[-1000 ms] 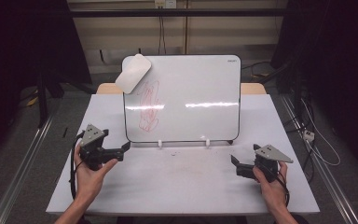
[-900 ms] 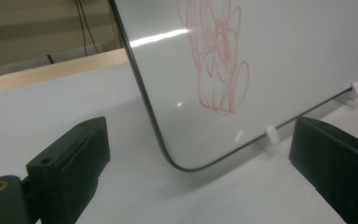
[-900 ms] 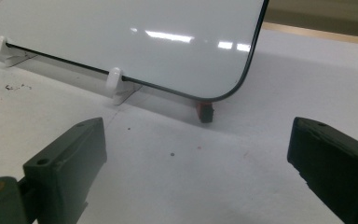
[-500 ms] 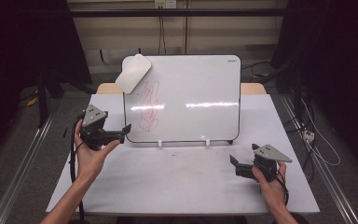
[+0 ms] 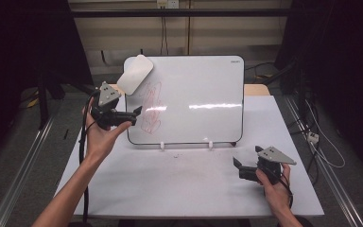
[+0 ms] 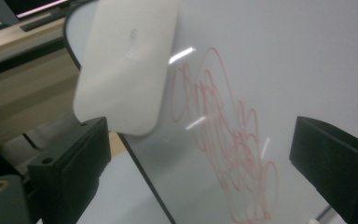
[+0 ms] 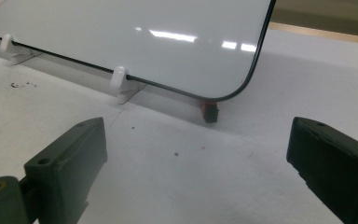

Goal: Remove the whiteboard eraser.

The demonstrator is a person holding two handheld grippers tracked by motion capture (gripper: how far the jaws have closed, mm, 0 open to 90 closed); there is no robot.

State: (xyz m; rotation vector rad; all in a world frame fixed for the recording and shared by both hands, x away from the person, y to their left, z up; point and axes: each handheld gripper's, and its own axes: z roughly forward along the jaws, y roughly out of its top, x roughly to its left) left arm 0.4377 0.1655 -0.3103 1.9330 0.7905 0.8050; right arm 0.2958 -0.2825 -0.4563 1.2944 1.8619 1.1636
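A whiteboard [image 5: 194, 99] stands propped on the white table, with a red scribble [image 5: 151, 109] on its left part. A white oblong eraser [image 5: 135, 74] sticks to its top left corner. My left gripper [image 5: 137, 112] is raised at the board's left edge, just below the eraser, open and holding nothing. In the left gripper view the eraser [image 6: 126, 65] and the scribble [image 6: 228, 154] lie close ahead between the jaws. My right gripper [image 5: 237, 165] rests low on the table at the front right, open and empty, facing the board's lower right corner [image 7: 247, 88].
Two white clips [image 5: 161, 145] hold the board's bottom edge. A small red and black foot [image 7: 209, 110] props the board's lower right corner. A wooden surface [image 5: 256, 90] shows behind the board. The white table [image 5: 179, 189] stretches in front; metal rails run along both sides on the floor.
My left gripper has risen from the table's left side up and toward the board, ending just under the eraser. The right gripper has stayed in place.
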